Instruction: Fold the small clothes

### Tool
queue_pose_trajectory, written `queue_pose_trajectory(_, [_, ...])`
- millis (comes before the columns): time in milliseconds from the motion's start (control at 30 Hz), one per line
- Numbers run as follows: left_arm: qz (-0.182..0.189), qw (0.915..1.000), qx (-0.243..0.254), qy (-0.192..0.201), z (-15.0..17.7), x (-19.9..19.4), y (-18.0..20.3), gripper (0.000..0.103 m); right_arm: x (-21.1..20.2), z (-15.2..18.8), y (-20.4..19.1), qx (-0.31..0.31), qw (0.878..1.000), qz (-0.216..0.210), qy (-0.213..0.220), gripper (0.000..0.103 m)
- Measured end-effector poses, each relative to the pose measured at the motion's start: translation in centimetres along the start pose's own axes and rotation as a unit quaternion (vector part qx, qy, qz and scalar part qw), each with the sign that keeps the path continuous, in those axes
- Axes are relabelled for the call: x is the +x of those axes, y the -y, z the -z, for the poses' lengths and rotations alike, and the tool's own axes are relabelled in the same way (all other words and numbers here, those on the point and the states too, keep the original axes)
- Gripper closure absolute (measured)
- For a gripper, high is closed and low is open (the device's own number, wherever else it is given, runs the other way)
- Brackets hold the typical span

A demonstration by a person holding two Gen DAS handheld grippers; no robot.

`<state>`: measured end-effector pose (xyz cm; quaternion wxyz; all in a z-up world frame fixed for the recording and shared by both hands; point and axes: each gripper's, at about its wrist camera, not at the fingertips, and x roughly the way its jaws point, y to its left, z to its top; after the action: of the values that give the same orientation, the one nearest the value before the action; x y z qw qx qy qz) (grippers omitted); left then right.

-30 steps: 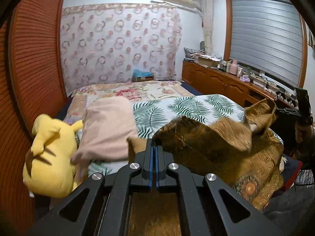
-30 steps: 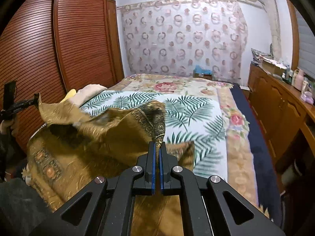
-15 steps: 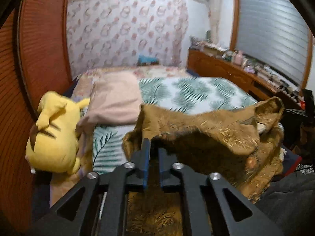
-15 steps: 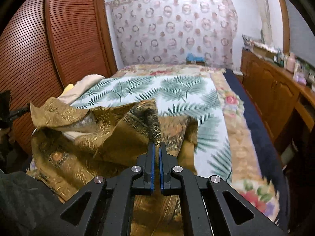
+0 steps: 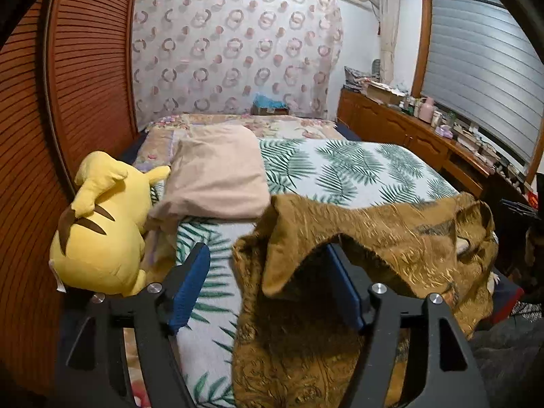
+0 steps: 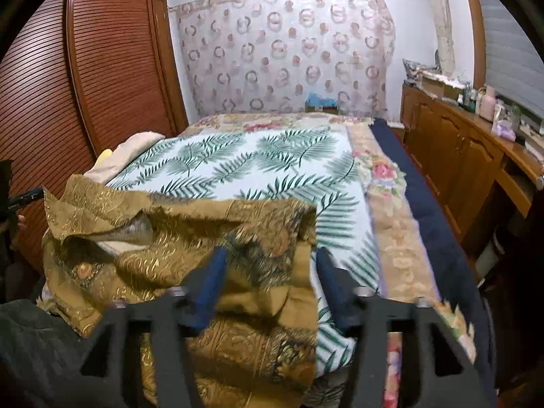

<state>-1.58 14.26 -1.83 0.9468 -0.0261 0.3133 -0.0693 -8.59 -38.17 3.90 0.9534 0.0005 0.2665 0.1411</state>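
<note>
Rumpled gold brocade garment (image 5: 391, 231), half-folded

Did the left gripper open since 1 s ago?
Yes. The left gripper stands wide open; it was shut on the brown garment, whose fold now lies loose on the leaf-print blanket.

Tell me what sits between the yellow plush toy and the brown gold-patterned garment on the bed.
In the left wrist view, a beige pillow and bare palm-leaf bedspread lie between the yellow plush toy and the brown gold-patterned garment.
</note>
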Motion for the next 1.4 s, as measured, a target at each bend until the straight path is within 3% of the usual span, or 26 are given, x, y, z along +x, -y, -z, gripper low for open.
queue_pose_trajectory(233, [-0.031,0.9990,0.034,0.003,-2.9,1.6,-0.3,0.032,1.6,-2.5,0.0,-0.009,1.000,0.025,0.005,0.039])
queue_pose_trajectory(433, [-0.034,0.9985,0.043,-0.007,-4.2,3.9,-0.2,0.032,5.8,-3.2,0.0,-0.014,1.000,0.012,-0.011,0.039])
queue_pose_trajectory(767, [-0.017,0.9961,0.042,-0.076,-2.7,9.8,0.8,0.032,10.6,-4.2,1.1,-0.026,0.997,0.012,-0.074,0.038])
queue_pose_trajectory(933, [-0.013,0.9941,0.035,-0.102,-2.2,11.2,0.3,0.032,11.9,-4.2,2.0,-0.023,0.995,0.018,-0.092,0.029])
queue_pose_trajectory(1100, [-0.012,0.9926,0.033,-0.116,-1.8,12.0,0.1,0.032,13.1,-4.2,2.9,-0.007,0.993,0.005,-0.114,0.028])
queue_pose_trajectory(1400, [-0.011,0.9910,0.027,-0.130,-1.1,12.7,0.0,0.032,13.4,-4.1,2.9,-0.012,0.993,-0.008,-0.114,0.028])
